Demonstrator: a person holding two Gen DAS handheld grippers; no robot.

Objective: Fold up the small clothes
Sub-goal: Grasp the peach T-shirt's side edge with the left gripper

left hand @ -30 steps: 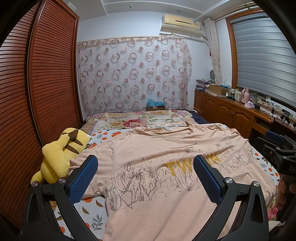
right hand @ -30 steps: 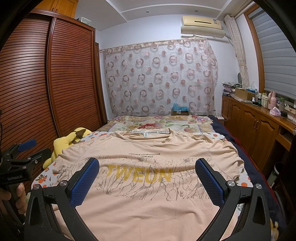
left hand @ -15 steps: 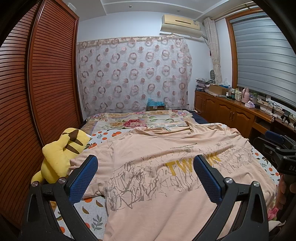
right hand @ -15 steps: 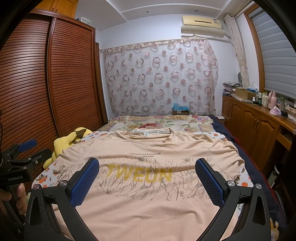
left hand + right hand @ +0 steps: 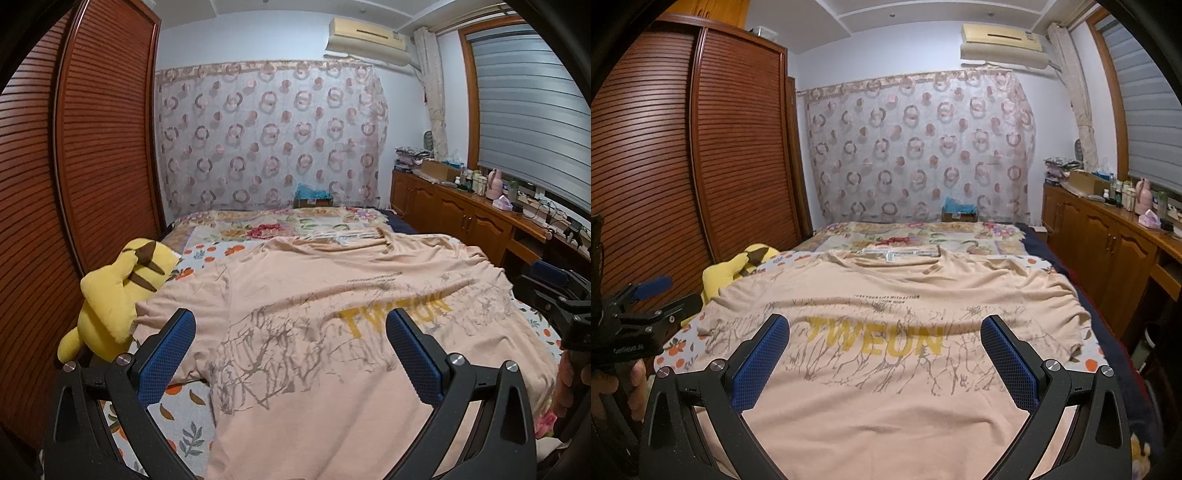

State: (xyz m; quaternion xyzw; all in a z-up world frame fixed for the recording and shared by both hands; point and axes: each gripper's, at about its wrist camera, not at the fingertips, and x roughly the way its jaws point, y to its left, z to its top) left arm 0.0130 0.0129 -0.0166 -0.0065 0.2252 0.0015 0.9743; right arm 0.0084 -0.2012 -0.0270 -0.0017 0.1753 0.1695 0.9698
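Observation:
A peach T-shirt (image 5: 332,332) (image 5: 886,369) with yellow "TWEUN" lettering lies spread face up on the bed, collar at the far end. My left gripper (image 5: 290,325) hovers open above its left half, near the left sleeve, with nothing between the blue pads. My right gripper (image 5: 884,332) hangs open over the shirt's lower middle, also holding nothing. Each gripper shows at the edge of the other's view: the right one (image 5: 554,291) beyond the shirt's right side, the left one (image 5: 646,306) at the shirt's left, held by a hand.
A yellow plush toy (image 5: 118,295) sits at the bed's left edge beside the sleeve. A brown louvred wardrobe (image 5: 683,166) lines the left. A wooden cabinet (image 5: 1108,240) with bottles runs along the right. Floral bedding (image 5: 277,229) covers the bed's far end.

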